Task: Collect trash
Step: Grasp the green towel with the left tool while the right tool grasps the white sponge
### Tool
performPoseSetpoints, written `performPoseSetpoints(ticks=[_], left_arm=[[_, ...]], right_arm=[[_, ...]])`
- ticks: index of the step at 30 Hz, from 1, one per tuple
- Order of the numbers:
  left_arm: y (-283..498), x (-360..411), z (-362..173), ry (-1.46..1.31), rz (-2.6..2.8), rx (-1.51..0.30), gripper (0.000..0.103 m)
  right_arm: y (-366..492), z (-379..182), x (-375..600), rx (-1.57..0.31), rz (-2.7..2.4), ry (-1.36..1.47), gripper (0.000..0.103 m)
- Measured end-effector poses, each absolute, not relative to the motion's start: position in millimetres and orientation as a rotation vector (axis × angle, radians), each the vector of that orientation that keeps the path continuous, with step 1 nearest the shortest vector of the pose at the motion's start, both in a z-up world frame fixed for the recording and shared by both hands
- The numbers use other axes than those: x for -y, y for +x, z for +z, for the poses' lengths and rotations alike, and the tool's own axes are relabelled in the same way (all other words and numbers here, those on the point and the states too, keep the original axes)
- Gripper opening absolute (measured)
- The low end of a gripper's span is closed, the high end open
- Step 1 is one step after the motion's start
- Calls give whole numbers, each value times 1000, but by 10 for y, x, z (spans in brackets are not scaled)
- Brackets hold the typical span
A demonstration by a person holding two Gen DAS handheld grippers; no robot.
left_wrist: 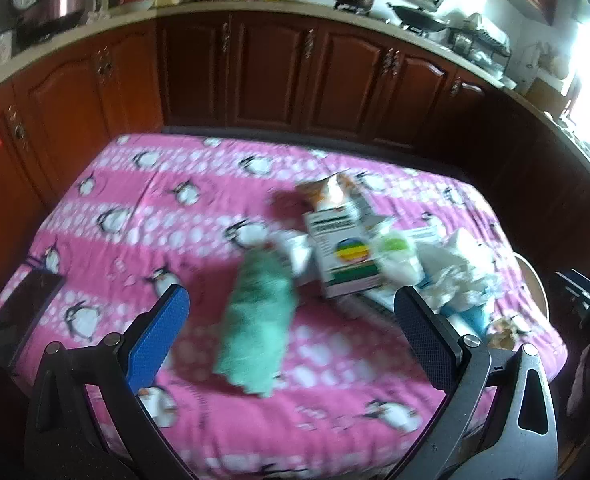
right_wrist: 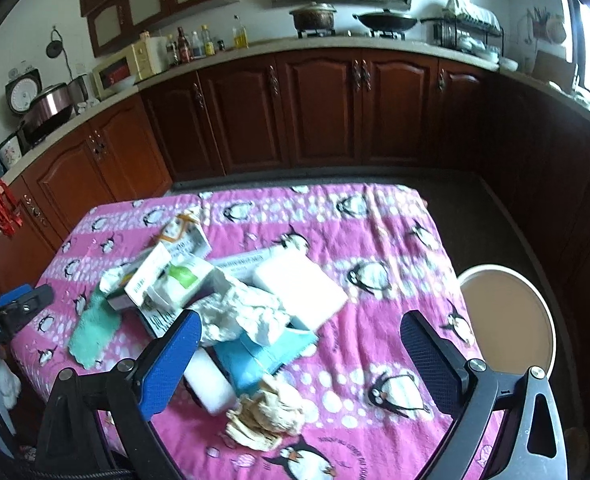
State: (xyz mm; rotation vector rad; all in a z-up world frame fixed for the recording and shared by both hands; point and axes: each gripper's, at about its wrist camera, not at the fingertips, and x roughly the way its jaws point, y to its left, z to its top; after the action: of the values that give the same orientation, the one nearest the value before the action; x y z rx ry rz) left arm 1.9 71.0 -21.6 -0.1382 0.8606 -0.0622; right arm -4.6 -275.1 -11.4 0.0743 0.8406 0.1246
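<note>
crumpled wrapper (right_wrist: 267, 412) lies between the spread right claw (right_wrist: 301, 338) fingers

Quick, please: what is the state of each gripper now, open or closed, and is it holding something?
Left gripper: open, holding nothing, above the green cloth.
Right gripper: open, holding nothing, above the trash pile.

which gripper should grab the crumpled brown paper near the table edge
Right. The crumpled brown paper lies just ahead of the open right gripper, while the left gripper faces the green cloth.
</note>
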Motion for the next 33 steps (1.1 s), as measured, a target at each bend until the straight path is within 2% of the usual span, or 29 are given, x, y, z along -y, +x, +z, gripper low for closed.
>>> performPoseSetpoints(ticks=[6,14,17,21,26,33], left_arm=[[87,-1021,-427,-185,-47,-942,102],[309,-916,-754,-100,-74,-1035,101],[445,-900,-880,-106,-82,-1074,89],[566,-871,-991,-104,-90,-1114,83],[659,-795,-1090,-71,-107,-1155,65],[724,-794,-1152,-69,-115,-1184,65]], right_arm=[[76,-293,2828,-924,149,93,99],[224,-381,2900,-962,170,104,99],[299,-393,2919,-966,153,80,97],[525,-502,2998,-999,145,112,92],[881,-718,2999,-1059,191,116,90],[1145,-921,2713,-1152,355,55,90]])
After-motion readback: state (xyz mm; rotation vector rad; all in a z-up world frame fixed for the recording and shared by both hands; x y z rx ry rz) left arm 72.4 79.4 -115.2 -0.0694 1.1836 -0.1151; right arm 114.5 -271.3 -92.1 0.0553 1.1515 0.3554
